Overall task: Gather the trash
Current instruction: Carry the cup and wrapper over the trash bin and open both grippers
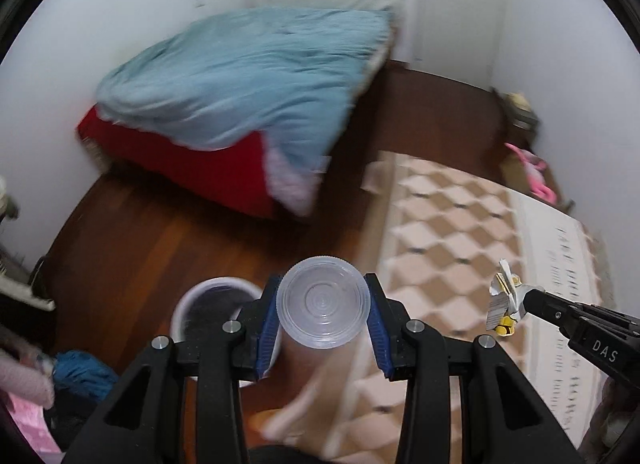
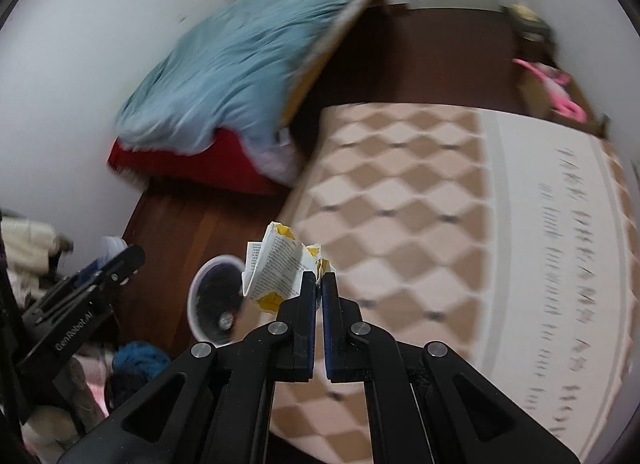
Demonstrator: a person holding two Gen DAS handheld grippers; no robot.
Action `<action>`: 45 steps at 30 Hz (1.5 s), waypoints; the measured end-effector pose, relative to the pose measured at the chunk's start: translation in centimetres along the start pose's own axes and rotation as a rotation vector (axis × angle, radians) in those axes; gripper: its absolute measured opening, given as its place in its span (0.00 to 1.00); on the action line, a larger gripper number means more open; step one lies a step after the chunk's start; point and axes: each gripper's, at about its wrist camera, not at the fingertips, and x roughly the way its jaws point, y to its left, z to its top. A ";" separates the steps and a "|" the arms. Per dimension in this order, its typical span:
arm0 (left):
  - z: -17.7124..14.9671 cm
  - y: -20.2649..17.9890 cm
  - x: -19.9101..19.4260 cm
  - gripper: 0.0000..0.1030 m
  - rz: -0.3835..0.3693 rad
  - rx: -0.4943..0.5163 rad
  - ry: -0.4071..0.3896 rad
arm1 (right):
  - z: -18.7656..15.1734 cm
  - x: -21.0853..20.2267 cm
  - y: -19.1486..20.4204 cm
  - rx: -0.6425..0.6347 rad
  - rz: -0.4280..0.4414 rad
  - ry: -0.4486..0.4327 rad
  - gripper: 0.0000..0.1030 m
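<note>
My left gripper [image 1: 324, 304] is shut on a clear plastic cup [image 1: 324, 300], its bottom facing the camera, held above the floor. A white trash bin [image 1: 192, 304] with a dark liner stands on the wood floor just left of the cup. My right gripper [image 2: 319, 278] is shut on a crumpled white and yellow printed wrapper [image 2: 276, 268]. It also shows in the left wrist view [image 1: 520, 304] at the right, holding the wrapper [image 1: 502, 300]. The bin [image 2: 196, 296] lies below and left of the wrapper in the right wrist view.
A bed with a blue duvet [image 1: 240, 76] and red sheet stands against the far wall. A checkered rug [image 2: 400, 204] covers the floor at right. Clothes [image 1: 80, 376] are piled at the left. A box with a pink item [image 2: 552, 84] sits at the far right.
</note>
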 end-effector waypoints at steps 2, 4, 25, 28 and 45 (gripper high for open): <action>-0.3 3.4 0.6 0.35 0.036 -0.034 0.009 | 0.3 2.3 3.8 -0.048 0.014 0.027 0.03; -0.7 6.6 1.7 0.35 0.067 -0.069 0.025 | 0.3 4.4 6.6 -0.087 0.018 0.051 0.03; -6.4 22.3 19.2 0.36 -0.006 -0.350 0.380 | -4.9 29.2 21.4 -0.251 -0.058 0.400 0.03; -6.0 23.6 19.8 0.70 -0.032 -0.394 0.389 | -5.2 31.2 21.5 -0.250 -0.055 0.422 0.03; -10.4 24.2 13.3 0.98 0.165 -0.329 0.324 | -8.0 28.2 21.8 -0.390 -0.146 0.422 1.00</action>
